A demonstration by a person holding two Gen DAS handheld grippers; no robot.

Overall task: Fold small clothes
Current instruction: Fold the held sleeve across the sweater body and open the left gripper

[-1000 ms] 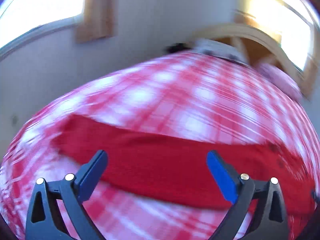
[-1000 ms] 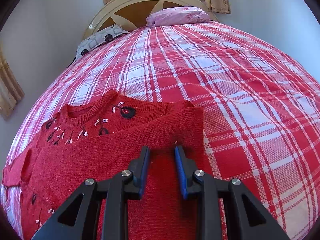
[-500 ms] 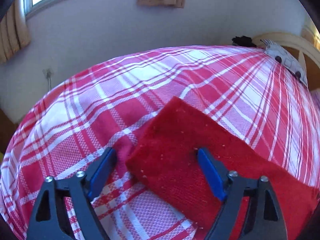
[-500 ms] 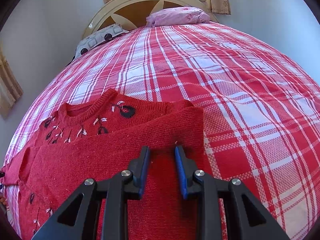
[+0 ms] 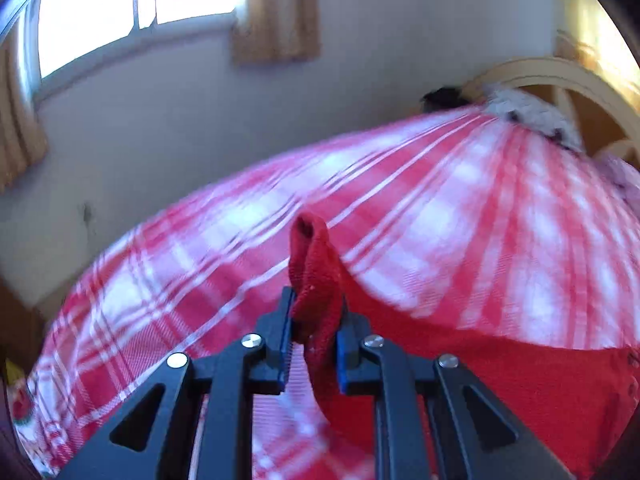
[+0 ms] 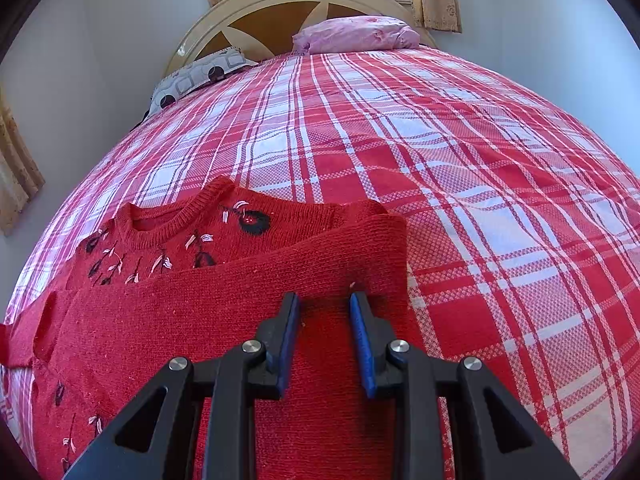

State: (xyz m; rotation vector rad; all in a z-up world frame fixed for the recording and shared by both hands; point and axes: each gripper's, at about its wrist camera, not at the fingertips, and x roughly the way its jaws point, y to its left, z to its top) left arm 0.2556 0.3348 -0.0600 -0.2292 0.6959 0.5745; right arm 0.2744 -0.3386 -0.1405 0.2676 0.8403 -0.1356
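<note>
A small red knitted sweater point(image 6: 224, 308) with dark embroidered flowers lies on the red plaid bedspread point(image 6: 440, 152), one sleeve folded across its chest. My left gripper point(image 5: 314, 322) is shut on the end of a sleeve point(image 5: 312, 264), which stands up between the pads while the rest of the sweater point(image 5: 500, 392) trails off to the right. My right gripper point(image 6: 325, 312) rests on the folded sleeve near the sweater's right edge, jaws a narrow gap apart with only flat knit between them.
A cream headboard point(image 6: 280, 4), a pink pillow point(image 6: 356, 34) and a grey patterned pillow point(image 6: 200, 76) are at the far end of the bed. A wall with a window point(image 5: 120, 12) and curtains lies beyond the bed's left edge.
My left gripper has closed on the sleeve end that lay flat between its open jaws and has lifted it. The right gripper has not moved.
</note>
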